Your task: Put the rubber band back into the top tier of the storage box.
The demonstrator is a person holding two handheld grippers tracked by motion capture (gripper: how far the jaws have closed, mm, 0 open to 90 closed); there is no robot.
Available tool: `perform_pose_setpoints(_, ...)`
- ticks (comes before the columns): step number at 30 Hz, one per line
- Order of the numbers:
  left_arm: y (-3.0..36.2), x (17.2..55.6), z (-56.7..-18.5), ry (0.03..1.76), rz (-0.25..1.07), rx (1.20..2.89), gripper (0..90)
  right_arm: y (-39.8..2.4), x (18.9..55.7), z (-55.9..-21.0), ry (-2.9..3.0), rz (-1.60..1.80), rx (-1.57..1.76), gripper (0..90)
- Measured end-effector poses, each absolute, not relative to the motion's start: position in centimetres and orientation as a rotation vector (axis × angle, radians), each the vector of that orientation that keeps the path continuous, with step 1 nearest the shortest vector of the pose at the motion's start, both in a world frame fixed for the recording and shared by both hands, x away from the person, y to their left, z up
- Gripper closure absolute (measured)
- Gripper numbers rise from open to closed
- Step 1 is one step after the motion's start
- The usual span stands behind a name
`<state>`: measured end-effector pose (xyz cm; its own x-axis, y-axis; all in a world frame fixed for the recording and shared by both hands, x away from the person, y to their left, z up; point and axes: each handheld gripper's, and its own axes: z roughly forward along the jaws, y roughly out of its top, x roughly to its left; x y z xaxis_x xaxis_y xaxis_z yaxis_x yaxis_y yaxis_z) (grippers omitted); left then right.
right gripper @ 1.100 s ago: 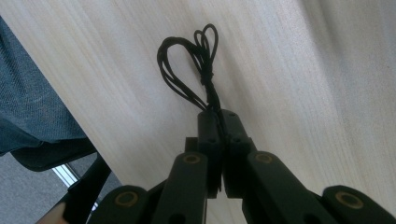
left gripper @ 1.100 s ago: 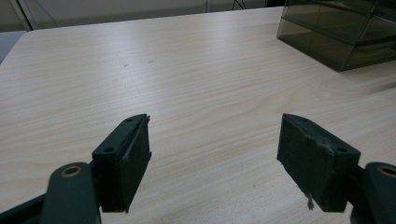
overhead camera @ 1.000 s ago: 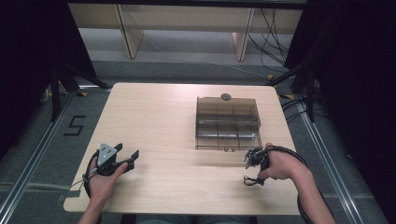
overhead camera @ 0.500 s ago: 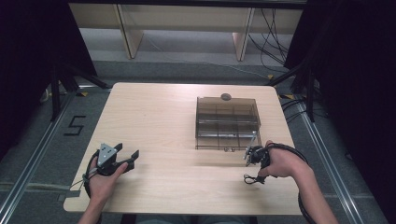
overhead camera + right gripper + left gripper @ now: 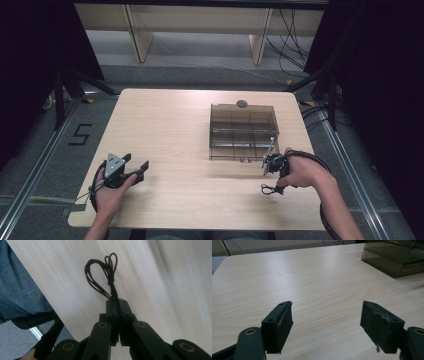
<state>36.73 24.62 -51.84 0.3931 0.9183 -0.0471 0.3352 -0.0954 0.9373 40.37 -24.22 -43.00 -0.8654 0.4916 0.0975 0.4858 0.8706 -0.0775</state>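
- Nearest the person's edge of the table (image 5: 200, 200), the left hand (image 5: 107, 192) holds the left gripper (image 5: 134, 168) low over the wood near the near-left corner, pointing right and slightly away.
- In the left gripper view its jaws stand wide apart with nothing between them; bare tabletop shows through the gap, and both black pads (image 5: 283, 322) face each other across it.
- On the right side, the right hand (image 5: 300, 172) holds the right gripper (image 5: 117, 305) close to the near-right part of the table, its cable looping round the wrist.
- The right gripper's jaws are pressed fully together on a thin black cord (image 5: 107, 275). The cord runs up out of the jaw tips, is knotted just above them, and spreads into several loops that hang over the wood.
- In the high view the cord's loops (image 5: 268, 189) show just beside the right hand, on its near-left side, at or just above the tabletop; contact cannot be told.
- Just beyond the right hand stands a smoky transparent box (image 5: 243, 131) with inner dividers, on the right half of the table.
- A small grey round thing (image 5: 242, 103) sits at the box's far edge.
- Beyond the table, grey floor and pale furniture legs.
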Motion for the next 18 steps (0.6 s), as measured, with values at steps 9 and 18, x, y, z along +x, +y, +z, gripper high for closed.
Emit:
perform_pose_setpoints(9, 24.5, 36.7, -51.8, 1.127, 0.724, 1.654, 24.8, -24.1, 40.6, -42.5, -2.935, 0.086, -0.775, 89.3)
perform_pose_setpoints(18, 24.4, 36.8, -51.9, 1.127, 0.722, 1.652, 24.8, -23.8, 40.7, -41.7, -2.946, 0.082, -0.777, 89.3)
